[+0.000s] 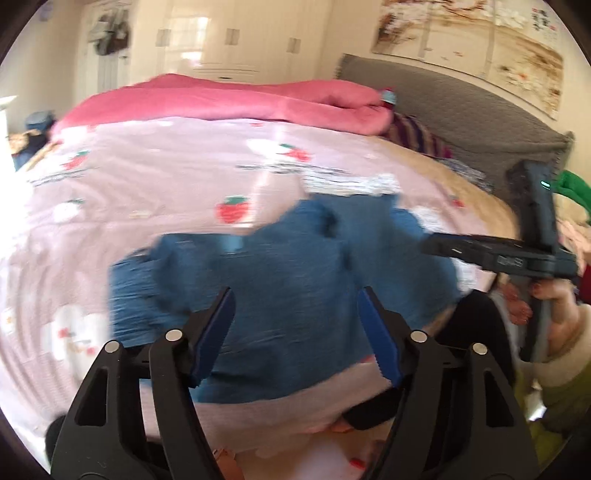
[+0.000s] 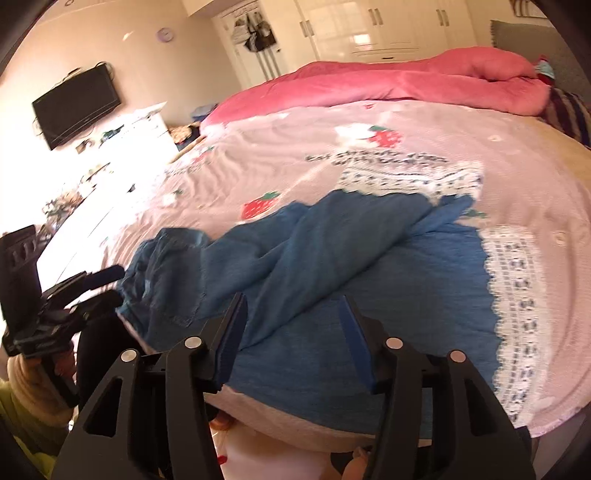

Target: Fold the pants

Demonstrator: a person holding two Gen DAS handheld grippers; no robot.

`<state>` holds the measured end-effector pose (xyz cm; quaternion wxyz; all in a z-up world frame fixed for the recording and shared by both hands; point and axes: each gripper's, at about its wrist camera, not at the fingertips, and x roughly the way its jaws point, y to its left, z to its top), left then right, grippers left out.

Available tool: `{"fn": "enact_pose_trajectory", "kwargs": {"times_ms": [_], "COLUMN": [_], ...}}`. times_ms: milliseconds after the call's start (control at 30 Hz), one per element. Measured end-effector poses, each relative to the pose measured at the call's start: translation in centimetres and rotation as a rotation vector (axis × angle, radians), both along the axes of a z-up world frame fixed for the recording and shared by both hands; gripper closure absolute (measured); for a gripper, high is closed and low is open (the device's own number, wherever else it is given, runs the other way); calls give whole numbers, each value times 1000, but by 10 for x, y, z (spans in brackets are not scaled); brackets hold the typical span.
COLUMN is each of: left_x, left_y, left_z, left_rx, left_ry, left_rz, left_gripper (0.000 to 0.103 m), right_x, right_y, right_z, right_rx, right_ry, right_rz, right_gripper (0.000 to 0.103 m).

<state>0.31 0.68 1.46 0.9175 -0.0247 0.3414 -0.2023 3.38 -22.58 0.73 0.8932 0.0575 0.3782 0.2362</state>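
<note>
Blue pants (image 1: 295,280) with white lace trim lie crumpled on the pink strawberry-print bedspread (image 1: 166,177), near the bed's front edge. My left gripper (image 1: 297,295) is open and empty, just above the pants' near part. My right gripper (image 2: 293,301) is open and empty over the pants (image 2: 332,266), where one leg lies twisted across the other. The lace cuffs (image 2: 517,302) spread to the right. The right gripper's body (image 1: 532,254) shows at the right of the left wrist view; the left gripper (image 2: 99,284) shows at the left of the right wrist view, by the pants' waist end.
A rolled pink quilt (image 2: 406,81) lies across the far side of the bed. A grey headboard (image 1: 461,110) stands at the right. A wall TV (image 2: 77,105) and a cluttered white cabinet (image 2: 140,129) stand at the left. White wardrobes (image 2: 369,26) line the back wall.
</note>
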Motion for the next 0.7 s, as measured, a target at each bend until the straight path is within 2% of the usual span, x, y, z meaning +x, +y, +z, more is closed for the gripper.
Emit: {"fn": "enact_pose_trajectory", "kwargs": {"times_ms": [67, 233, 267, 400, 500, 567, 600, 700], "left_x": [6, 39, 48, 77, 89, 94, 96, 102], "left_y": [-17, -62, -68, -84, -86, -86, -86, -87], "left_z": [-4, -27, -34, -59, -63, -62, -63, -65], "left_rx": [-15, -52, -57, -42, -66, -86, -93, -140], "left_ry": [21, 146, 177, 308, 315, 306, 303, 290], "left_rz": [-53, -153, -163, -158, -132, -128, -132, -146], "left_gripper": [42, 44, 50, 63, 72, 84, 86, 95], "right_x": [1, 8, 10, 23, 37, 56, 64, 106], "right_y": [-9, -14, -14, -17, -10, 1, 6, 25], "right_z": [2, 7, 9, 15, 17, 17, 17, 18], "right_rx": [1, -13, -21, -59, -95, -138, -152, -207], "right_ry": [-4, -18, -21, -36, -38, -36, -34, -12], "right_rz": [-24, -56, -61, -61, -46, -27, -22, -1], "right_gripper": [44, 39, 38, 35, 34, 34, 34, 34]}}
